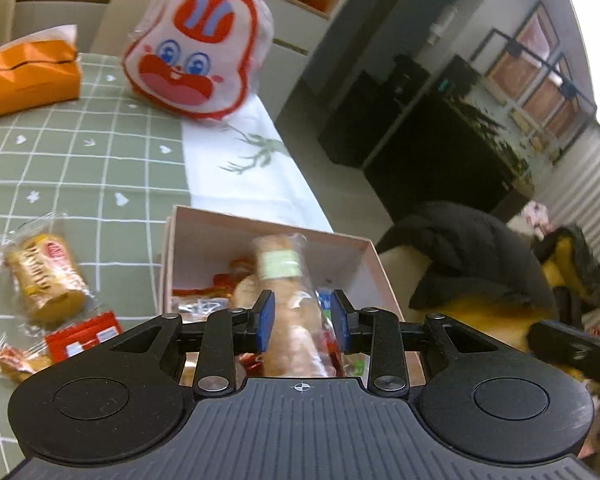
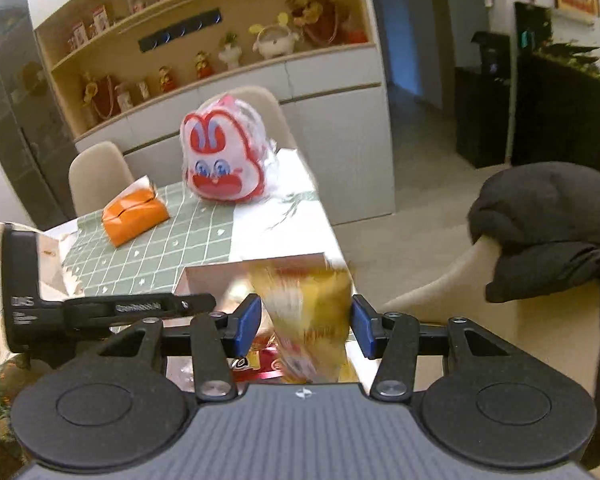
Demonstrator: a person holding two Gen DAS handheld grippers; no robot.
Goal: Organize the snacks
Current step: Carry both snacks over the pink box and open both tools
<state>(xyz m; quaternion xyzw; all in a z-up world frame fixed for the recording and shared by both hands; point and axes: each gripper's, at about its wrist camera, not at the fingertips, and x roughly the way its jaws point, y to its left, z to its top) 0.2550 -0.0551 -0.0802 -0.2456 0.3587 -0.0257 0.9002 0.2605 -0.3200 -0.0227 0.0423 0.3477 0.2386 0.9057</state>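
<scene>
My left gripper [image 1: 303, 320] hangs over the pink box [image 1: 366, 268], its blue pads [image 1: 265, 322] on either side of a clear-wrapped pastry roll [image 1: 290, 304]. The left pad touches the wrapper; on the right a narrow gap shows, so I cannot tell whether the grip is closed on the roll or merely around it. The roll stands tilted, its lower end among red and clear snack packets inside the box.

My right gripper [image 2: 306, 326] is clenched on a yellow snack bag [image 2: 312, 320] — both pads press its sides. The bag is blurred and hangs over the open pink box [image 2: 216, 276], above a red packet [image 2: 264, 364] lying inside.

The box sits at the near right corner of the counter [image 1: 100, 168], on the green grid tablecloth's edge. Left of the box, on the cloth, lie a wrapped yellow cake roll [image 1: 46, 276], a red-and-white packet [image 1: 84, 338] and a small wrapped biscuit [image 1: 14, 360], all close together but apart from the box.

Further back, well apart from the box, an orange tissue pack [image 1: 30, 76] rests on the cloth, and beside it a rabbit-face bag [image 1: 198, 46] in red and white stands upright at the counter's far end.

Beyond the counter — a beige chair [image 2: 100, 176] and a shelf unit with figurines [image 2: 228, 52]. To the right, a black jacket [image 2: 548, 228] drapes over another chair.
</scene>
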